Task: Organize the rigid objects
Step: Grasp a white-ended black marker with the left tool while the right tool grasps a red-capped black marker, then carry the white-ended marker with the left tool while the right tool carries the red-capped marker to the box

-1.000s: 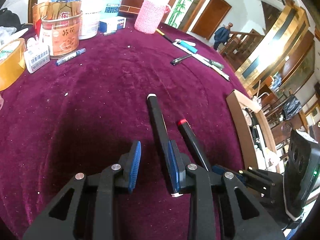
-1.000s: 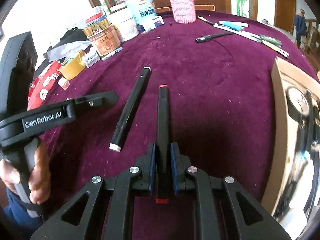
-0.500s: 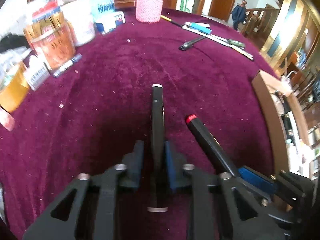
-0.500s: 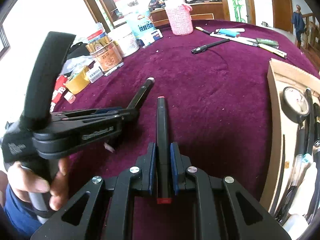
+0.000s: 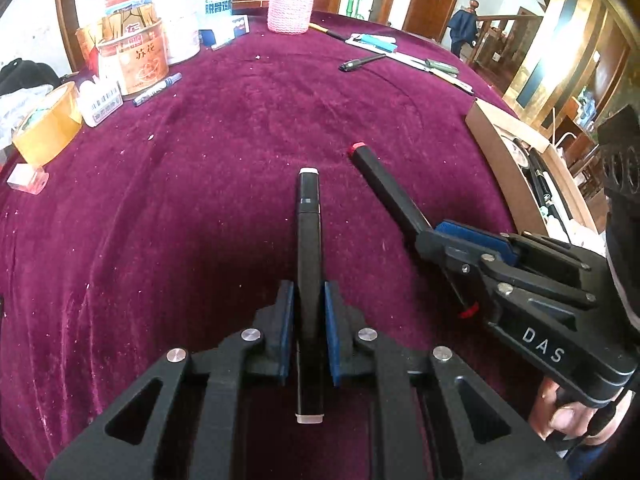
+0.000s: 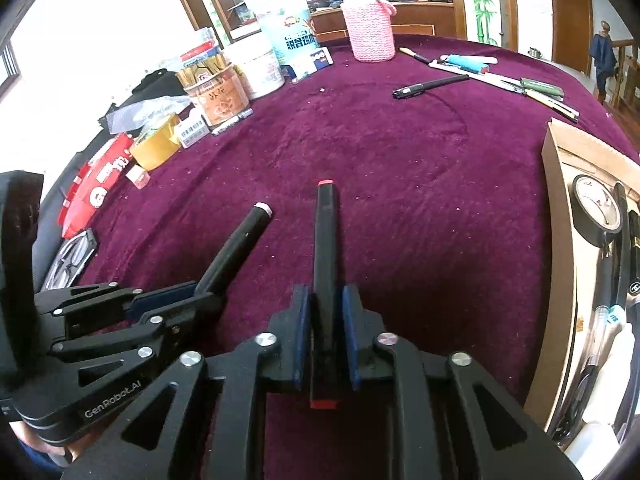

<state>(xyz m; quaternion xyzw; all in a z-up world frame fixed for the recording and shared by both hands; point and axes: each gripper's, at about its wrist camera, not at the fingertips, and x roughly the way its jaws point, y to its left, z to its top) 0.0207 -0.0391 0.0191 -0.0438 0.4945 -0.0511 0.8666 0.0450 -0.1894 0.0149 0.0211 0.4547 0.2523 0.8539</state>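
A black marker with white ends (image 5: 308, 232) is gripped by my left gripper (image 5: 308, 292), whose blue pads press both its sides; its tip points away over the purple cloth. Beside it, a black marker with red ends (image 6: 326, 240) sits between the jaws of my right gripper (image 6: 325, 292). Those jaws are opening, and thin gaps show between the pads and the marker. The right wrist view has the left gripper (image 6: 200, 294) and its marker (image 6: 240, 240) at lower left. The left wrist view has the right gripper (image 5: 430, 236) and the red-ended marker (image 5: 384, 184) at right.
A cardboard box (image 6: 554, 200) with a gauge and pens lies along the table's right edge. At the back stand a pink knitted holder (image 6: 370, 36), an orange tin (image 6: 218, 98) and tubs. Loose pens (image 6: 432, 85) lie at the far right, a tape roll (image 5: 44, 124) at left.
My left gripper swung over the white-ended marker and shut on it. The right gripper's jaws, clamped on the red-ended marker before, have parted slightly around it.
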